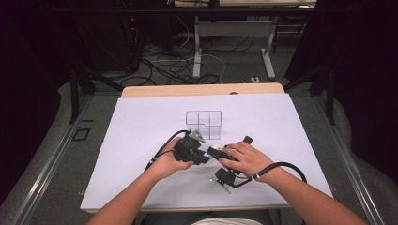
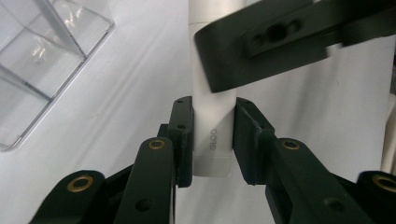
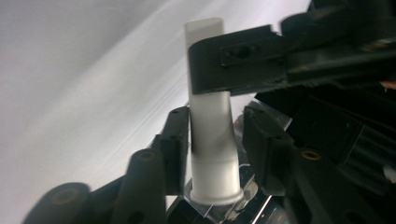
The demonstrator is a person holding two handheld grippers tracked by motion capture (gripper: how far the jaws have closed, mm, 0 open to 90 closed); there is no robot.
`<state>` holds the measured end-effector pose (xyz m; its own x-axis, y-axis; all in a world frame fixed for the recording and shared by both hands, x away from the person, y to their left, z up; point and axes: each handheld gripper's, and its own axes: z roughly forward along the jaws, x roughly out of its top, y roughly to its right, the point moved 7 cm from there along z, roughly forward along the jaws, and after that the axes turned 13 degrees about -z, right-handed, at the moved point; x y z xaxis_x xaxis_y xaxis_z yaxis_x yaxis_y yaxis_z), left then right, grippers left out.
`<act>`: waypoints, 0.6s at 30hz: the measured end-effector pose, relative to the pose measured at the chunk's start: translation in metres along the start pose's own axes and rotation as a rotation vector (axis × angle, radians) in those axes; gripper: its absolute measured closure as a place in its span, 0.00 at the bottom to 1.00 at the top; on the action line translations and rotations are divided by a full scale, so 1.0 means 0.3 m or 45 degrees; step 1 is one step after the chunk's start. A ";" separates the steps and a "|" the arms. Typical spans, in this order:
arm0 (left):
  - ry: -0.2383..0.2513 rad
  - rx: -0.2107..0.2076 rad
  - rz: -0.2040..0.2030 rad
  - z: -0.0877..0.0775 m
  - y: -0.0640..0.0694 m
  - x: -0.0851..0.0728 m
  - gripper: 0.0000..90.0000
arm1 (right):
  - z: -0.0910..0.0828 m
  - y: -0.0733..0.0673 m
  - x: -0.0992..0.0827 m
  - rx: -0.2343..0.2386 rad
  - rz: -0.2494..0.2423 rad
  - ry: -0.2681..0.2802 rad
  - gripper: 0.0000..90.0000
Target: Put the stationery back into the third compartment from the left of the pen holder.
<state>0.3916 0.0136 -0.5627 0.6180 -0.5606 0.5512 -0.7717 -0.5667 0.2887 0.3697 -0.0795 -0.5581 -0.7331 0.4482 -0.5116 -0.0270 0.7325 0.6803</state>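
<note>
A white glue stick [image 2: 212, 84], marked GLOO near its end, is held just above the white sheet, between my two grippers. My left gripper [image 2: 212, 106] is shut on its lettered end, both pads pressing the sides. My right gripper [image 3: 215, 116] flanks the other, wider end of the stick [image 3: 212, 154]. Its left pad touches and its right pad stands off with a small gap, so it is open. In the high view the left gripper [image 1: 199, 152] and right gripper [image 1: 224, 155] meet tip to tip at the stick [image 1: 215, 150], near the table's middle front.
A clear plastic box with dividers [image 1: 203, 124] stands just beyond the grippers, also close at the left gripper view's upper left as the clear box [image 2: 42, 60]. A white sheet [image 1: 141, 140] covers the wooden table [image 1: 202, 89]. Cables trail from both grippers.
</note>
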 end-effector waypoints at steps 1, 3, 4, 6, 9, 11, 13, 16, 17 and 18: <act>0.000 0.000 0.000 0.000 0.000 0.000 0.79 | -0.005 0.000 -0.003 -0.004 0.026 -0.004 0.62; 0.011 0.009 -0.022 -0.004 -0.009 0.004 0.79 | -0.008 0.002 -0.012 -0.003 0.048 -0.015 0.59; 0.019 0.010 -0.029 -0.006 -0.013 0.006 0.79 | -0.009 0.000 -0.017 -0.006 0.079 -0.026 0.57; 0.034 0.020 -0.059 -0.009 -0.022 0.011 0.79 | -0.016 -0.004 -0.026 -0.011 0.177 -0.019 0.54; 0.035 0.025 -0.072 -0.013 -0.029 0.013 0.79 | -0.019 -0.013 -0.043 -0.016 0.333 -0.036 0.45; 0.062 0.034 -0.092 -0.018 -0.038 0.018 0.79 | -0.019 -0.022 -0.053 0.006 0.471 -0.050 0.42; 0.065 0.036 -0.091 -0.023 -0.041 0.020 0.79 | -0.020 -0.027 -0.061 0.001 0.650 -0.033 0.40; 0.103 0.043 -0.110 -0.033 -0.044 0.027 0.79 | -0.022 -0.030 -0.070 0.003 0.722 -0.036 0.39; 0.134 0.047 -0.118 -0.039 -0.048 0.033 0.79 | -0.025 -0.037 -0.078 -0.020 0.805 -0.050 0.37; 0.134 0.047 -0.118 -0.039 -0.048 0.033 0.79 | -0.024 -0.040 -0.082 -0.040 0.850 -0.051 0.36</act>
<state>0.4071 0.0232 -0.5523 0.6658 -0.4397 0.6028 -0.7047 -0.6360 0.3145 0.3832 -0.1030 -0.5499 -0.5735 0.8192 0.0059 0.4036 0.2764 0.8722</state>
